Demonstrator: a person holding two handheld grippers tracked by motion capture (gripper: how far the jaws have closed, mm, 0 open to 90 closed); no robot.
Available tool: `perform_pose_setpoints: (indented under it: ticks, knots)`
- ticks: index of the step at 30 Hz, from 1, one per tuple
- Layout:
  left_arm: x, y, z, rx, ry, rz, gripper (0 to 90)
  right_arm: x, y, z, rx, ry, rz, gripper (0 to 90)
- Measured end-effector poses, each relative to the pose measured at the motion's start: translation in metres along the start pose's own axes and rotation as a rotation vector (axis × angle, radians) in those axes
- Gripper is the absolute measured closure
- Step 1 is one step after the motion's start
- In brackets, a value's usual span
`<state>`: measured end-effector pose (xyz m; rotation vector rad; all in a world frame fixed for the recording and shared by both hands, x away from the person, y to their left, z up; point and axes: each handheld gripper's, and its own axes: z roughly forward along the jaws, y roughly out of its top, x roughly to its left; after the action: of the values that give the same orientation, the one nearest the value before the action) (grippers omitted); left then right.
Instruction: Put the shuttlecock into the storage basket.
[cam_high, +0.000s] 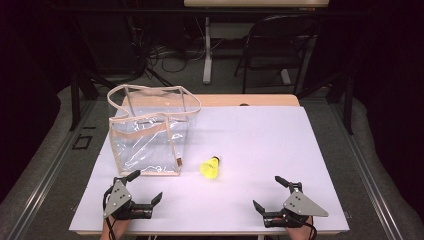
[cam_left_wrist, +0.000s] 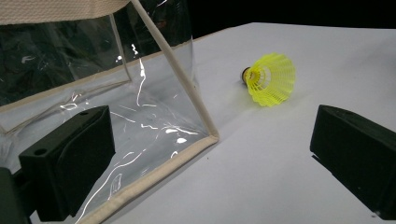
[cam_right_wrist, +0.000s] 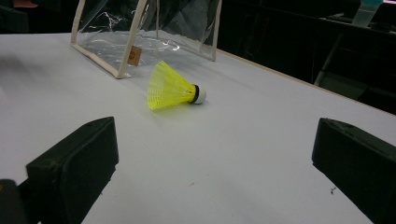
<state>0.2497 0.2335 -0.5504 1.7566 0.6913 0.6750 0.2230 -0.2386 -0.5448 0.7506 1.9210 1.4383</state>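
A yellow shuttlecock lies on its side near the middle of the white table, just right of a clear plastic tote bag with beige trim that stands upright. My left gripper rests at the front left, jaws wide open and empty, close to the bag's near corner. My right gripper sits at the front right, also open with nothing between its jaws, pointing toward the shuttlecock.
The white table has a wooden strip along its far edge. A black chair and a table leg stand on the floor beyond it. Dark curtains flank both sides.
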Motion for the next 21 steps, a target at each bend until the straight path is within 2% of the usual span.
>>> perform_pose_setpoints:
  ticks: [8,21]
  knots:
    - [-0.002,0.004,0.006,0.038,-0.022,-0.003,0.0,0.000,0.000,0.001,0.004,0.001,-0.002,0.1]
    - [-0.013,0.010,0.023,0.070,-0.071,0.046,0.0,0.000,-0.001,0.001,0.011,-0.001,-0.003,0.2]
